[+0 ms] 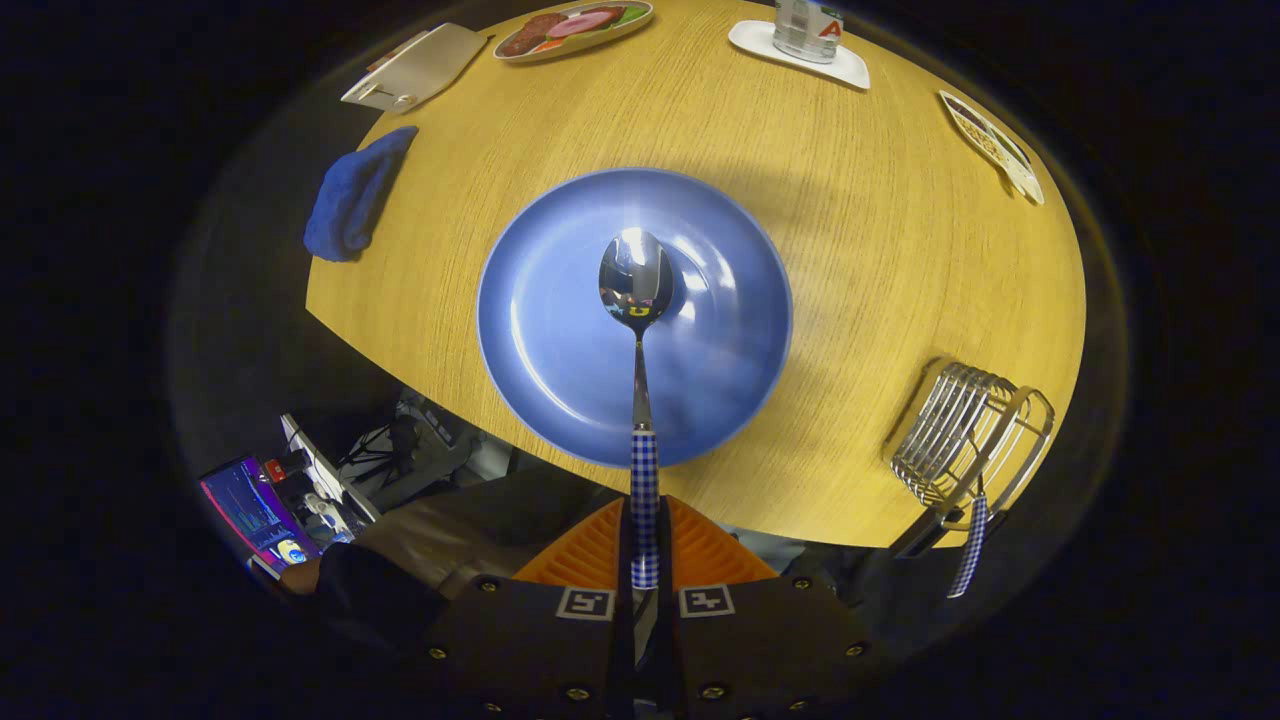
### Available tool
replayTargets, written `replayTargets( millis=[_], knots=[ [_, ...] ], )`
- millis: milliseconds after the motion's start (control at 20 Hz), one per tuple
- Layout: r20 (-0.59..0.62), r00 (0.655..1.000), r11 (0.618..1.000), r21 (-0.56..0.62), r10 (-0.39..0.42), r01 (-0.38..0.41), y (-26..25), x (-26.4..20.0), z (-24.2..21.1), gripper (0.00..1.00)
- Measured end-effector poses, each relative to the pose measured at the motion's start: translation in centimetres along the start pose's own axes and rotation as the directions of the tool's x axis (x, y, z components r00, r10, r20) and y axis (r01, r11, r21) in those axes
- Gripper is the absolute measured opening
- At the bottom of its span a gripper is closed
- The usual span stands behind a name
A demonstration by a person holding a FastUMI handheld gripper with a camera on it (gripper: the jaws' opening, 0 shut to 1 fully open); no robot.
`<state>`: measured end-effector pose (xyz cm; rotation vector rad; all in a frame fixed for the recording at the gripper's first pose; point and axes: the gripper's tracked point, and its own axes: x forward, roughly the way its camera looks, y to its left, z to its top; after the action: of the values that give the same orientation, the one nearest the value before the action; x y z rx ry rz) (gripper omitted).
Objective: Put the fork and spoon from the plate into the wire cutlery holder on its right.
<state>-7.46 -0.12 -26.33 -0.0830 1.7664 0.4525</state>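
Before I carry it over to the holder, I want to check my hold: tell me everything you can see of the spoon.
The spoon is shiny metal with a polished oval bowl that mirrors the surroundings, a thin neck and a blue-and-white checked handle. The gripper is shut on that handle, both fingers pressing it. The spoon points straight ahead, its bowl facing the camera in front of the middle of the blue plate. Whether it touches the plate cannot be told.

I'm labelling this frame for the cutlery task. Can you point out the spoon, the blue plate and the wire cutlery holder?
spoon (636, 275): gripper view, on its bowl; both fingers of the hand-held gripper (645, 560) press its checked handle.
blue plate (545, 330): gripper view, on bare inner surface.
wire cutlery holder (950, 430): gripper view, on its wire side.
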Motion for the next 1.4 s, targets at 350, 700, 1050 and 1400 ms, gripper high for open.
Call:
replayTargets(
  millis=[350, 700, 1050, 1400],
  knots=[
    [-0.019, 0.999, 0.998, 0.043, -0.033, 0.034, -3.8, -3.3, -3.2, 0.09],
    [-0.042, 0.998, 0.995, 0.089, -0.040, 0.043, -8.2, -6.3, -5.7, 0.09],
    [-0.060, 0.998, 0.986, 0.160, -0.027, 0.036, -11.1, -8.4, -7.9, 0.09],
    [-0.041, 0.998, 0.958, 0.285, 0.048, -0.034, -13.2, -9.3, -8.8, 0.09]
  ],
)
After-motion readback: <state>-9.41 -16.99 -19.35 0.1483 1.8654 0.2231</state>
